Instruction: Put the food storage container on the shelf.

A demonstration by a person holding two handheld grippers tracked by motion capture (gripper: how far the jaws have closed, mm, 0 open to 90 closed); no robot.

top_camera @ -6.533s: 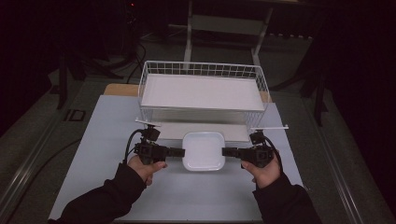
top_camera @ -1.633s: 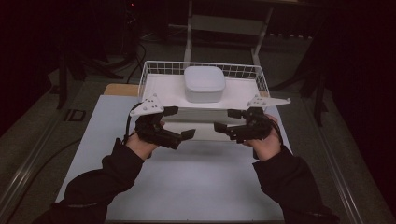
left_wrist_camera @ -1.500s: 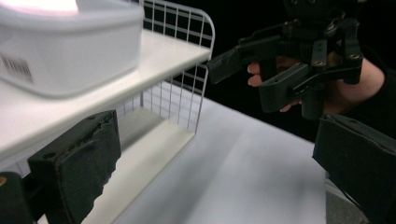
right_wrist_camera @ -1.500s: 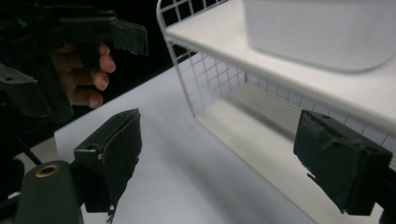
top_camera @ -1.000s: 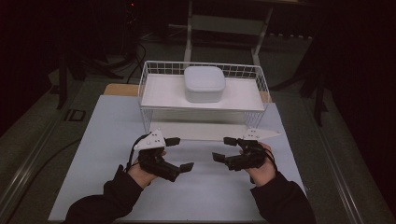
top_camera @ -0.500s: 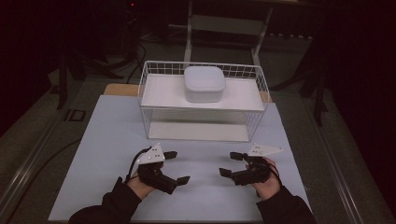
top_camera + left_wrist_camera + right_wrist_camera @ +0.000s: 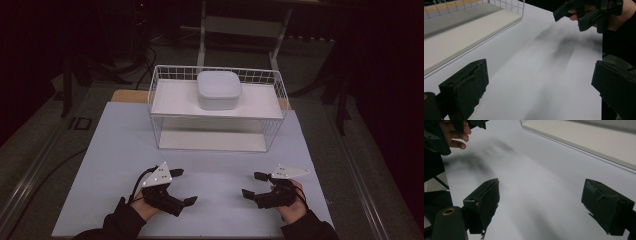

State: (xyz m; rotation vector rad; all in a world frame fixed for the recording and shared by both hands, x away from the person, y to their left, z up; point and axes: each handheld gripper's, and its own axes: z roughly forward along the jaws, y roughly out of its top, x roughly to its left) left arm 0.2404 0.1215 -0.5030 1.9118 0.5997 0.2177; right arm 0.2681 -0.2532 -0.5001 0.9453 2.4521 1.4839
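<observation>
White lidded container (image 7: 219, 90) up off the near tabletop (image 7: 120, 145) and now sitting on the top shelf of the wire rack (image 7: 272, 127), toward the far side. Left tongs (image 7: 181, 186) and right tongs (image 7: 252, 185) let go, pulled back from the rack to the near edge, spread wide and empty. Hands lower, forearms mostly out past the bottom, tongs facing each other across bare tabletop.
</observation>
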